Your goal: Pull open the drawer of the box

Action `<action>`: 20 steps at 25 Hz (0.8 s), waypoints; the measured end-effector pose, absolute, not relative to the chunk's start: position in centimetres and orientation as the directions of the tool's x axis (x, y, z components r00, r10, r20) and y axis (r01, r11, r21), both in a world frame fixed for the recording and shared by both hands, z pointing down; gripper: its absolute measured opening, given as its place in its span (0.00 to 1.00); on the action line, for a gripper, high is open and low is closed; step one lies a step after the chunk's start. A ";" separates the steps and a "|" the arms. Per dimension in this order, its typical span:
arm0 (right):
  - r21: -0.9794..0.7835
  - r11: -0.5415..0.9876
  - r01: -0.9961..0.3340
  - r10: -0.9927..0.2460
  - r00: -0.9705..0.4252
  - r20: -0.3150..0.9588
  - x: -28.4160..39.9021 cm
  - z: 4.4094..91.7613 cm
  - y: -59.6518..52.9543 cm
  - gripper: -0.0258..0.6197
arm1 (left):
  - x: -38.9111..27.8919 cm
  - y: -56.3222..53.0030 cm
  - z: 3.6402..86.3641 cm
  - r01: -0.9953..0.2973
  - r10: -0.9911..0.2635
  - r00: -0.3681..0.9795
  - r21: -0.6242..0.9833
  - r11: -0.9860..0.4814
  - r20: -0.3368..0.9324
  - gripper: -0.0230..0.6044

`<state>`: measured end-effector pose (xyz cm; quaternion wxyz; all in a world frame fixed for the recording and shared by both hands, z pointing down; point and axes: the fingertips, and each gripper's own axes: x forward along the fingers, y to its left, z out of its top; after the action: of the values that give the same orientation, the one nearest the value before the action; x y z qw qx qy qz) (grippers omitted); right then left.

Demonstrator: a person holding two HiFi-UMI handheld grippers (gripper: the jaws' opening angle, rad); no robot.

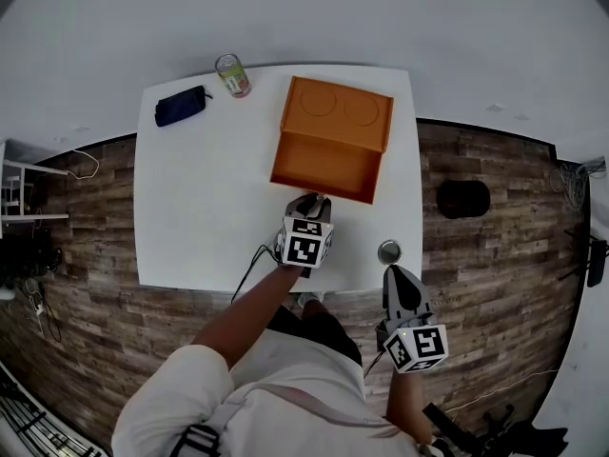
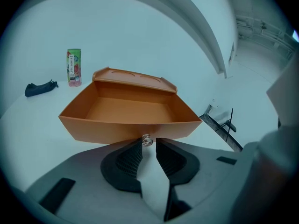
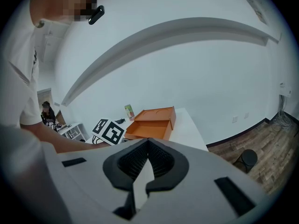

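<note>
Since the drawer stands well out of the orange box at the far side of the white table, what matters to me is how the left gripper lines up with it; that gripper sits right at the drawer's near wall, jaws pointing straight at the box; in the left gripper view the small clear knob on the drawer front lies dead ahead between the jaw tips, against the left pad with a sliver of gap on the other side, so I read the jaws as narrowly apart around the knob and not clamped on it. The drawer's front wall runs crosswise to the gripper, and the slide axis runs from the box toward me, leaning a touch to my left, much as my left forearm lies; any further pull would go straight back along that line. The right gripper hangs off the table's near right corner, well apart from the box, jaws closed on nothing; the left is plainly the nearer. I judge the drawer mostly open, the box's own depth nearly matched by what sticks out.
</note>
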<state>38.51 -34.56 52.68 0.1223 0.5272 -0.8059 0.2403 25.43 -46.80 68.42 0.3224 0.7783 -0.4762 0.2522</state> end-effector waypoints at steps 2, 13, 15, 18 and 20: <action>-0.260 0.331 -0.907 -0.795 -0.417 0.441 38.6 52.5 -34.5 0.04 | 25.5 -46.7 68.0 -0.900 -0.581 0.427 0.268 -0.343 0.693 0.19; -0.282 0.415 -0.865 -0.802 -0.494 0.336 39.2 49.9 -34.4 0.04 | 19.5 -44.2 56.2 -0.905 -0.769 0.424 0.247 -0.346 0.479 0.13; -0.275 0.436 -0.857 -0.805 -0.508 0.307 39.0 48.9 -34.3 0.04 | 18.0 -43.7 52.9 -0.912 -0.812 0.408 0.224 -0.343 0.418 0.08; -0.270 0.441 -0.856 -0.821 -0.506 0.265 38.9 47.4 -34.0 0.04 | 16.3 -42.6 48.4 -0.914 -0.848 0.405 0.183 -0.362 0.341 0.06; -0.264 0.438 -0.859 -0.831 -0.499 0.245 38.7 46.4 -33.4 0.04 | 15.8 -41.4 45.9 -0.907 -0.856 0.421 0.166 -0.388 0.300 0.06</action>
<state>38.69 -33.38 46.36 0.0393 0.4991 -0.8470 0.1790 15.76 -41.41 45.93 0.1532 0.8289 -0.5316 0.0828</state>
